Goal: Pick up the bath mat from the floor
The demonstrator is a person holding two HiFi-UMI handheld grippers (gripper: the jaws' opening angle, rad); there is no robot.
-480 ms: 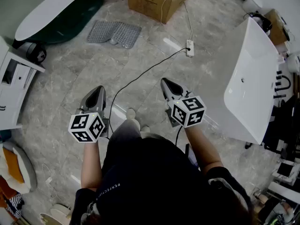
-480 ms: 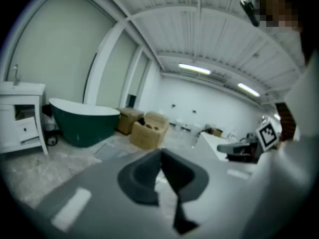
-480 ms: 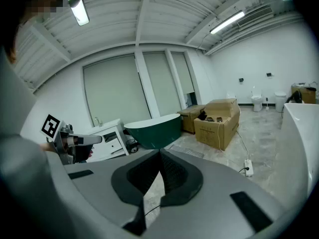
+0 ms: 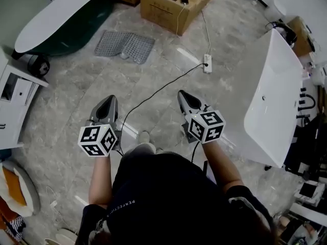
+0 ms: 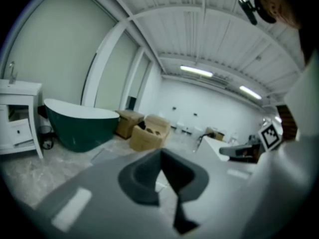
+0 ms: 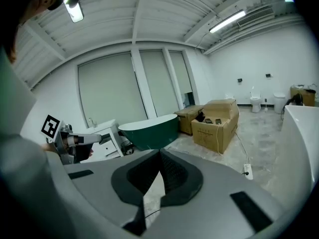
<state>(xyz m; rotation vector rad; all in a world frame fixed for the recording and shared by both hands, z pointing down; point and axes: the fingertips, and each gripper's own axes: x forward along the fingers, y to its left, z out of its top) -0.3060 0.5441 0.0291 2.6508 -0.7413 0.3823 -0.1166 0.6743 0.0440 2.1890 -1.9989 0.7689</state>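
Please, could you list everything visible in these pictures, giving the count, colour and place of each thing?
bath mat: one, grey, flat on the floor, far ahead of both tools
green bathtub: one, dark green with white rim, upper left
white bathtub: one, white, right side
cardboard boxes: two, brown, top centre
power strip: one, white, on the floor below the boxes
cable: one, black, running from the power strip toward the person
cabinet: one, white, left edge
left tool: one, grey, shut, empty
right tool: one, grey, shut, empty

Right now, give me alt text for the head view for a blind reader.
A grey bath mat lies on the marble floor beside a green bathtub, ahead of a person holding the left gripper and right gripper, both shut and empty.
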